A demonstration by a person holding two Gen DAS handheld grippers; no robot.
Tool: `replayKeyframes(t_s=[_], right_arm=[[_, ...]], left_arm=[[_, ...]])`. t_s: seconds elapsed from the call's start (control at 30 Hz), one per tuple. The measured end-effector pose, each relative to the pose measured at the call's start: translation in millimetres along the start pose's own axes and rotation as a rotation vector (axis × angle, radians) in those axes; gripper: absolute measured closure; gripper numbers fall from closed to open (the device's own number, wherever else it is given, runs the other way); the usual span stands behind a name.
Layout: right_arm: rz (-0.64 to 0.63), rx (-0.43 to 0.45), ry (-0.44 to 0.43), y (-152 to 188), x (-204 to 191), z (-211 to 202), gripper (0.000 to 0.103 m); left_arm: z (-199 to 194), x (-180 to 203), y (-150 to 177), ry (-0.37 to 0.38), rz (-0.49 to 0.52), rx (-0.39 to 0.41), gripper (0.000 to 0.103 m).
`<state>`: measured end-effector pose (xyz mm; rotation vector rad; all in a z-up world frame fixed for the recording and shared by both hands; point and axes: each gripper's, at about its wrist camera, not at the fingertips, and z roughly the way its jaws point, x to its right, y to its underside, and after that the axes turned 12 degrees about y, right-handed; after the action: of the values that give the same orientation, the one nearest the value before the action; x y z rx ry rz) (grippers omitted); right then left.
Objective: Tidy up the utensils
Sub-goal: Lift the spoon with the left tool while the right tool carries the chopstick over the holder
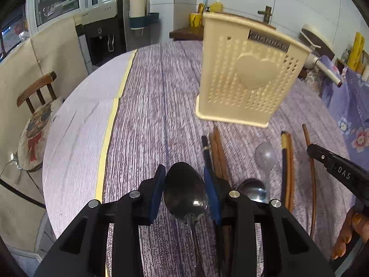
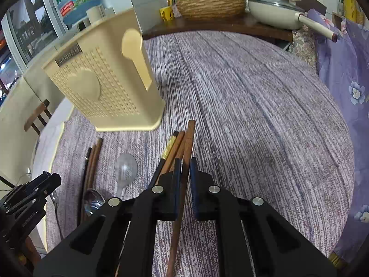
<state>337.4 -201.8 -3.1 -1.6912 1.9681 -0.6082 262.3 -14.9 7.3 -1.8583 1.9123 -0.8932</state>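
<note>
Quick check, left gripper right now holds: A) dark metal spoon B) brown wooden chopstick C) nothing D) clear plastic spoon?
A: in the left wrist view the dark metal spoon sits bowl-forward between the left gripper pads, while the clear plastic spoon lies on the table.

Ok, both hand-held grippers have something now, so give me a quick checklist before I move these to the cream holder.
1. Left hand-held gripper grips the metal spoon: ok, bowl sits between the blue pads.
2. Right hand-held gripper grips one brown chopstick: ok, pads closed on it.
3. Neighbouring chopsticks left out of the grip: ok, they pass outside the pads.
4. Cream holder upright on the table: ok.
5. Holder's top opening free: cannot tell, not visible.
6. Clear plastic spoon and second metal spoon left to collect: not ok, both lie on the table.
</note>
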Motion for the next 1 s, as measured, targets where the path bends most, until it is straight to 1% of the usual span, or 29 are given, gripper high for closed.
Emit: replayKeyframes(t_s=[0.2,0.33,0.43,0.6,0.73,1.0], right_arm=[[0.026,0.095,-0.045,-10,9,-39,0.095],[0.018,0.178,-0.062,-17,11,-69,0.095],[0.003,0.220,-0.077,-19,11,-87,0.095],[-0.021,0.287,-0.094,-20,15,-116,0.095],[-0.037,0.298,-0.112,-20,16,-127,0.095],[-0.049,0.296,-0.135,-22,17,-134,0.095]], left_arm=[[-23,8,-19,0.038,0.030,0.080,0.068],[-37,14,-28,0.051,0.053,0.128,0.068],[-46,20,-32,0.058,0.078,0.156,0.069],[-56,20,-35,0.067,0.084,0.188,0.069],[-58,17,-38,0.085,0.076,0.191,0.069],[-66,13,-41,0.086,0.080,0.207,0.069]])
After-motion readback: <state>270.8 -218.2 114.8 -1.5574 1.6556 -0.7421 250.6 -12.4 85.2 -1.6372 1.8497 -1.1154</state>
